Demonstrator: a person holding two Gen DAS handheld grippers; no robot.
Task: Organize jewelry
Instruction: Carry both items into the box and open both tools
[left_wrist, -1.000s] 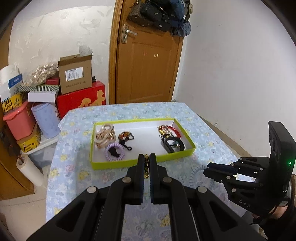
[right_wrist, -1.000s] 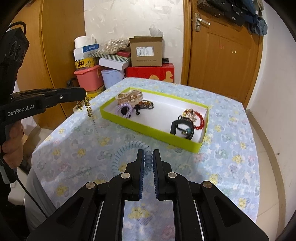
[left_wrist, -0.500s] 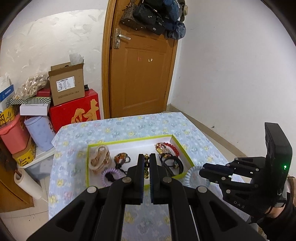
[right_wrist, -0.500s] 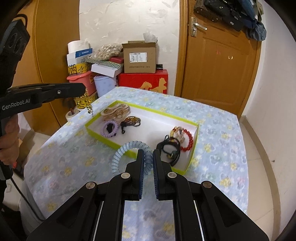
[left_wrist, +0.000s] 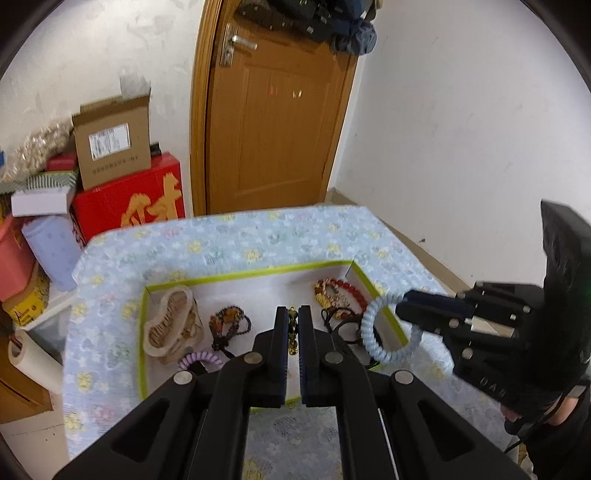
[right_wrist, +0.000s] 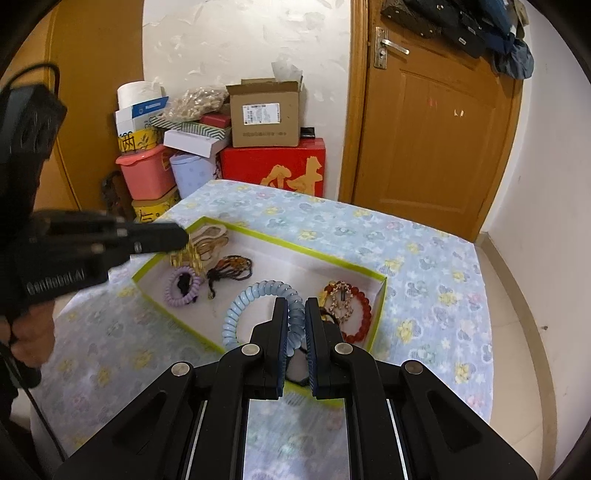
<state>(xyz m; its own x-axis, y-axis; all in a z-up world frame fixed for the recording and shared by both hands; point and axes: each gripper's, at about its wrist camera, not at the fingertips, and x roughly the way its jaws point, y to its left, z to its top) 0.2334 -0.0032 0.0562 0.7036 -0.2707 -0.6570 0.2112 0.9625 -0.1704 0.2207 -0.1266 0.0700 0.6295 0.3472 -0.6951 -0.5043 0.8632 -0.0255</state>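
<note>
Lime-edged box (right_wrist: 380, 295) on flowered tablecloth (right_wrist: 424, 258), holding 1 purple coil tie (right_wrist: 183, 286), red bead bracelet (right_wrist: 360, 314), tan hair claw (left_wrist: 171, 325); left gripper (left_wrist: 293, 332) pinched tight on gold chain (left_wrist: 293, 326), right gripper (right_wrist: 295, 325) clamped on blue coil tie (right_wrist: 255, 295), both above the box.

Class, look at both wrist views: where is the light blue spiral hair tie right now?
The light blue spiral hair tie is clamped in the right gripper, held over the right end of the green-rimmed tray, beside the red bead bracelet.
</note>
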